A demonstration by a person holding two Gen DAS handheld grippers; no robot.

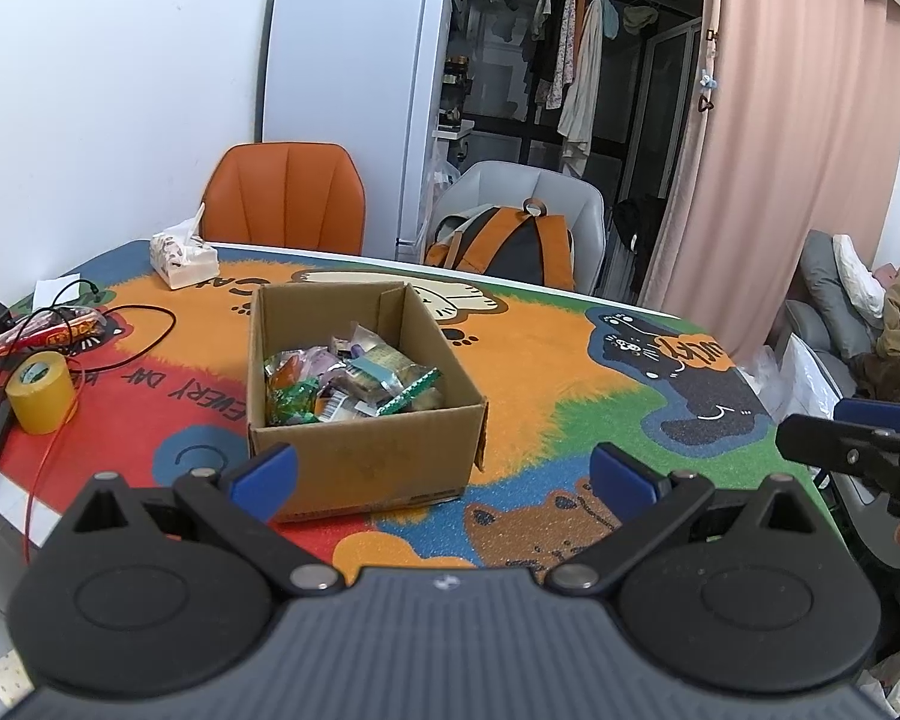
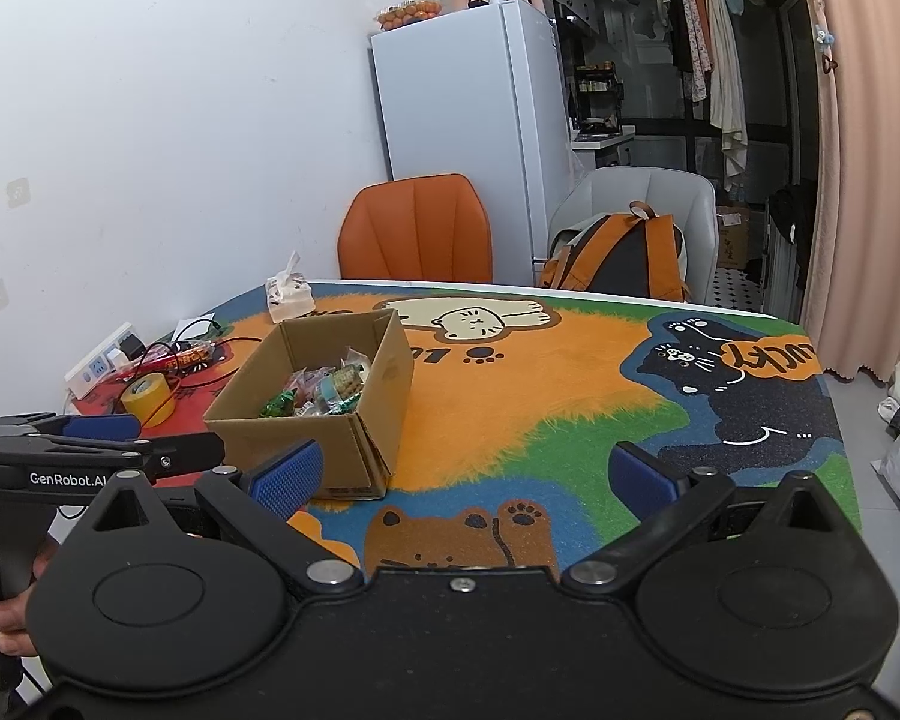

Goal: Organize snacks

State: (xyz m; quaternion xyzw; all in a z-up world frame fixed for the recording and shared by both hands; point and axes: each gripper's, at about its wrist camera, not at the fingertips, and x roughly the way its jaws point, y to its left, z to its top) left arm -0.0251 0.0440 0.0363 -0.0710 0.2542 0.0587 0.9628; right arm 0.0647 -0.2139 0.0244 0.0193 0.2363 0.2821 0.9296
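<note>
Left wrist view: a cardboard box [image 1: 360, 384] of wrapped snacks [image 1: 348, 381] sits open-topped on the cartoon-mat table [image 1: 570, 372]. Both claws, left claw [image 1: 444, 474] and right claw [image 2: 465, 474], hover spread wide and empty (likely drawn back because nothing loose remains).

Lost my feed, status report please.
Both grippers, left and right, open, empty. Snacks in cardboard box. Nothing in the way.

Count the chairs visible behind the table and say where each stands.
2. The orange chair stands at the table's far edge beside the fridge; the grey chair, right of it, holds a backpack. Others may be hidden.
</note>
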